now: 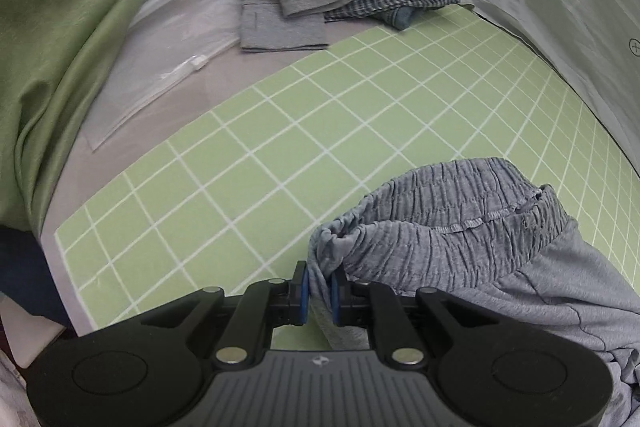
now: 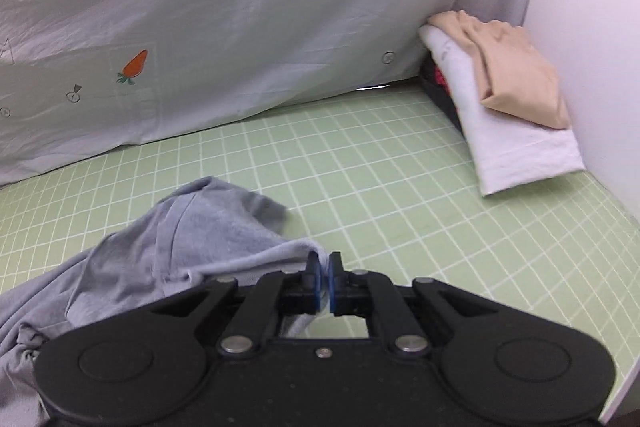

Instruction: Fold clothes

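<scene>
Shorts [image 1: 460,247] lay bunched at five o'clock on the mat [image 1: 280,131], my left gripper [image 1: 319,293] pinching the waistband, my right gripper [image 2: 325,287] clamped on a hem, so I judged folding barely begun.

grey shorts [image 1: 460,227] | elastic waistband gathered, rumpled | lying on green grid mat [image 1: 280,131]

Soft, matt grey jersey cloth is seen in the shorts [image 1: 500,267], ruched at the waistband. Matt black plastic with shiny metal rivets is shown on the left claw [image 1: 319,291]. A smooth, matt green gridded mat [image 1: 280,131] is spread below; crinkled cotton sheet [image 2: 240,27] behind.
</scene>
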`<act>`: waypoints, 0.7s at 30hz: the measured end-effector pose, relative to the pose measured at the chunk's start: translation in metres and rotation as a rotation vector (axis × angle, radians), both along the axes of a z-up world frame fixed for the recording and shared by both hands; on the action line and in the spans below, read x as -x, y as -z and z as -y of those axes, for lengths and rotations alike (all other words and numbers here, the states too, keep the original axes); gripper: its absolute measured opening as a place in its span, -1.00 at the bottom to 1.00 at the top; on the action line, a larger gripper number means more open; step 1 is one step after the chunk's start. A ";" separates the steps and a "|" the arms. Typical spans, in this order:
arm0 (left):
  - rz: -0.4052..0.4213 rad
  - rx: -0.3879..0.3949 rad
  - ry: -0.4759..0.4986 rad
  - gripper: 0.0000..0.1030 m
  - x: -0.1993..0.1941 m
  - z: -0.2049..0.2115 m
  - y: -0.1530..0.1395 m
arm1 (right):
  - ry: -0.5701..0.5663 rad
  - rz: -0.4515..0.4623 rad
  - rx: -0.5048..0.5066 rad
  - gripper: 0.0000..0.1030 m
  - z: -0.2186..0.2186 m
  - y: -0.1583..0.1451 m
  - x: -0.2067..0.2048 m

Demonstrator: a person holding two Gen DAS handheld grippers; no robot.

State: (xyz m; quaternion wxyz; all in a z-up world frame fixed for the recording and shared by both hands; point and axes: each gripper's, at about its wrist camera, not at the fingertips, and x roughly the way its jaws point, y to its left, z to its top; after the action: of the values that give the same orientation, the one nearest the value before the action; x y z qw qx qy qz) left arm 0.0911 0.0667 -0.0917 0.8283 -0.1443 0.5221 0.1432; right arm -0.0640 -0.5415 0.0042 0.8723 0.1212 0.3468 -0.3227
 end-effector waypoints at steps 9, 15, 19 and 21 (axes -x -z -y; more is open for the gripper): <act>0.000 -0.051 0.022 -0.67 0.014 0.020 -0.015 | 0.153 0.038 0.209 -0.92 0.063 -0.046 0.062; 0.033 -0.087 -0.010 0.25 0.022 0.041 -0.028 | 0.200 0.012 0.098 0.64 0.076 -0.007 0.057; 0.043 -0.092 -0.064 0.51 0.022 0.054 -0.035 | 0.052 0.053 -0.060 0.68 0.052 0.024 0.014; 0.044 -0.091 -0.076 0.55 0.018 0.060 -0.037 | -0.023 0.076 -0.189 0.68 0.044 0.043 -0.014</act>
State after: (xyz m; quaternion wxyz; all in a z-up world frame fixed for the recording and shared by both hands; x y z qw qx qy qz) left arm 0.0733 0.0071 -0.0549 0.8393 -0.1293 0.4908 0.1950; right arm -0.0504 -0.5857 -0.0383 0.8731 0.2110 0.3438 -0.2739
